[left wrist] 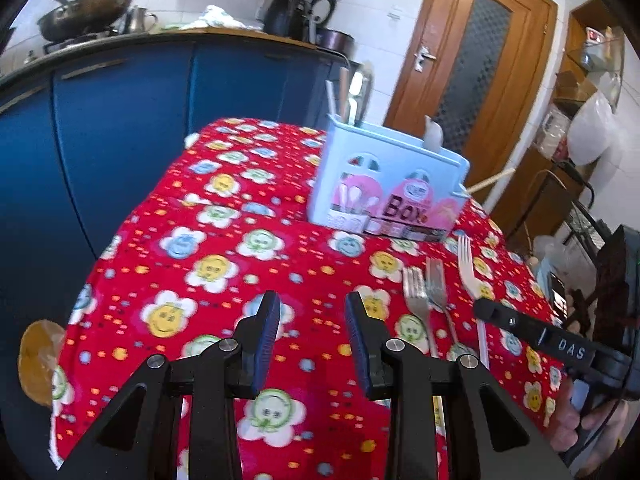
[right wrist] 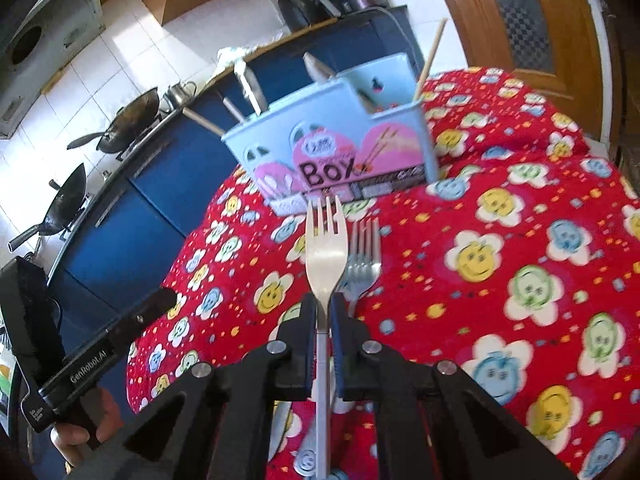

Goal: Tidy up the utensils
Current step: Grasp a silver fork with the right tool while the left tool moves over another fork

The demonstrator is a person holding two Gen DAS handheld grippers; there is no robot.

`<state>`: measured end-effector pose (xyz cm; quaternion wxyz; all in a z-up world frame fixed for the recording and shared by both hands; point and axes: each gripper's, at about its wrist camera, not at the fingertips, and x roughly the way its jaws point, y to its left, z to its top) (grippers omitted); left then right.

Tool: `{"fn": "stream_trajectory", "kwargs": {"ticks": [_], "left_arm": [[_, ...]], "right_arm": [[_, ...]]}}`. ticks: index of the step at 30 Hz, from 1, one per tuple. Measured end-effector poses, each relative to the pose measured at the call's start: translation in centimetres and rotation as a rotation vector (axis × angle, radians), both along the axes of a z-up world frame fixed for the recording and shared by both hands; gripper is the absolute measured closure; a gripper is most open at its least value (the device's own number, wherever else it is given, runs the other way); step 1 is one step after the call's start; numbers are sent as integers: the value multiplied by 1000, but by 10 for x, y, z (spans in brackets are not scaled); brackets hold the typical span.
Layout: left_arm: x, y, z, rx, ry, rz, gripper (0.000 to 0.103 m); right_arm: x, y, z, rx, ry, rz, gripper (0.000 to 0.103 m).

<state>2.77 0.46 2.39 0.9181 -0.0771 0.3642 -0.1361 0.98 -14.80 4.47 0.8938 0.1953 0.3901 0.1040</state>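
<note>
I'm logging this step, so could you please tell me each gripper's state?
Left gripper: open, empty.
Right gripper: shut on the white fork.

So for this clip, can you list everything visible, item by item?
utensil box: one, pale blue with pink label, far side of table, holding several utensils
white fork: one, clamped in right tool
metal forks: two, silver, lying on the tablecloth side by side
tablecloth: one, red with smiley flowers, covering table
woks: two, dark, on the stove beyond the table
cabinets: blue, under the counter
door: one, brown wood, behind the box
left tool: one, black, open, above the cloth
right tool: one, black, shut on the white fork
</note>
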Motion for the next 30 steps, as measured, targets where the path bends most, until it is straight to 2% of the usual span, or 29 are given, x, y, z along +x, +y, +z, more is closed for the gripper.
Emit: {"fn": "stream_trajectory", "kwargs": {"ticks": [7,15,18,22,25,30], "left_arm": [[3,-27,-6,-28,69,-89,69],[18,-65,-20,-51,187,-199,69],[25,-78,-24,-26,232,-223,70],[33,-94,-28,11,291,-265,78],[44,-105,-35,33,378,-293,83],[59,-120,-35,103,437,-313,87]], "right_arm": [[-10,-21,5,-4,-24,-40,94],[-17,-41,3,0,-33,-71,94],[-19,-48,2,6,-35,-78,94],[-20,-53,0,15,-39,-83,94],[-21,-57,-2,27,-40,-83,94],[-23,-61,-2,41,-46,-80,94]]}}
